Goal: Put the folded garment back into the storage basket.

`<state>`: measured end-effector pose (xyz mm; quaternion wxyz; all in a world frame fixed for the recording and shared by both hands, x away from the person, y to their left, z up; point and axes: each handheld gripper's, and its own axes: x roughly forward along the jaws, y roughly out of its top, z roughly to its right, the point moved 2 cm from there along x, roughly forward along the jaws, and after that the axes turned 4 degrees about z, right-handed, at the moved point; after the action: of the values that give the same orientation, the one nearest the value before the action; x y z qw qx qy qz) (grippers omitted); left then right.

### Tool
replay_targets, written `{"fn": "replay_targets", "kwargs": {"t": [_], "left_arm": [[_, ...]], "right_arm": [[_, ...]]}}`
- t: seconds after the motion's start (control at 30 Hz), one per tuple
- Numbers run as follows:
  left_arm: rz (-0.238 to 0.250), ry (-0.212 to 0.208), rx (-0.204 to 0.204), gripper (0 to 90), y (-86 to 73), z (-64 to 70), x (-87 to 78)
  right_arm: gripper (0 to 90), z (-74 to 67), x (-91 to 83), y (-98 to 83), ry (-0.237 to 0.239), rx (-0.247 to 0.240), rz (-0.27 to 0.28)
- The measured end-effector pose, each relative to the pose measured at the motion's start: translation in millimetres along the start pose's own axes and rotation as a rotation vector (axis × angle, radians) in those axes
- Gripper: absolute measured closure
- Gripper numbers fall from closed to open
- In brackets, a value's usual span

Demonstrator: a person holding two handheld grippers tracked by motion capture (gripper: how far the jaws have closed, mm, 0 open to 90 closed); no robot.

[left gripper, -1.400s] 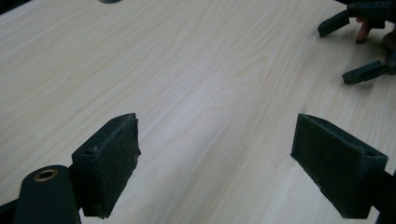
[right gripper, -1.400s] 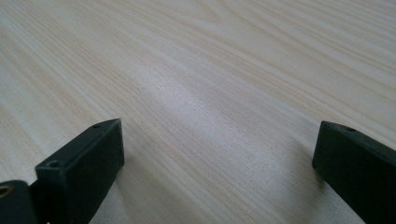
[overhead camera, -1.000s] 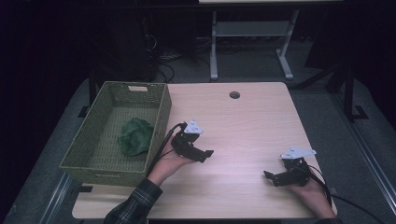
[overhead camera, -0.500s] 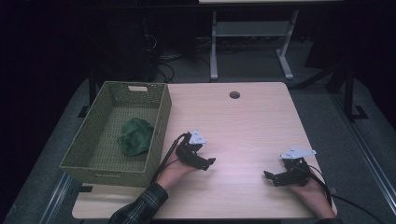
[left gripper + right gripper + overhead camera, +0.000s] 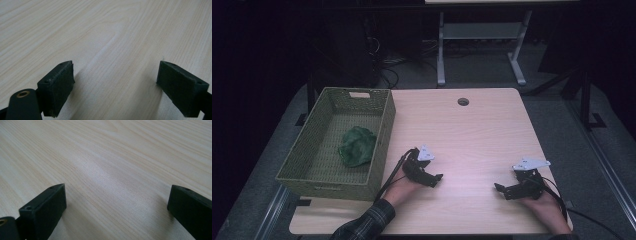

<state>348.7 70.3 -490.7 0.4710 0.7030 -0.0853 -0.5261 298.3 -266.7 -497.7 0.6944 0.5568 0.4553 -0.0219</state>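
Observation:
A crumpled green cloth [image 5: 356,146] lies inside a woven green basket [image 5: 317,176] at the table's left edge. My left gripper [image 5: 432,179] rests low on the light wooden table [image 5: 472,135], just right of the basket's near corner. In the left gripper view its jaws stand wide apart over bare wood, the left gripper [image 5: 115,87] holding nothing. My right gripper [image 5: 502,189] sits near the front right of the table. The right gripper view shows the right gripper [image 5: 117,212] open above bare wood too.
A round cable hole [image 5: 463,101] is in the table near its far edge. A grey metal stand [image 5: 482,35] and cables lie on the dark floor beyond the table. A plaid sleeve [image 5: 364,225] enters at the bottom left.
My left gripper has moved down and toward the table's near edge, away from the basket, and now lies low on the wood. The right gripper has stayed put.

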Motion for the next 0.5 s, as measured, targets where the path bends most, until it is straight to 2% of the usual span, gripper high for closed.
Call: {"fn": "replay_targets", "kwargs": {"t": [0.1,0.5], "left_arm": [[0.020,0.002,0.001,12.9,-1.9,-0.4,0.5],[0.021,0.000,0.002,12.9,-2.0,-0.1,0.7]], "right_arm": [[1.7,0.0,-0.1,-0.1,0.000,-0.002,-0.001],[1.8,0.0,-0.1,-0.1,-0.001,-0.002,-0.001]]}}
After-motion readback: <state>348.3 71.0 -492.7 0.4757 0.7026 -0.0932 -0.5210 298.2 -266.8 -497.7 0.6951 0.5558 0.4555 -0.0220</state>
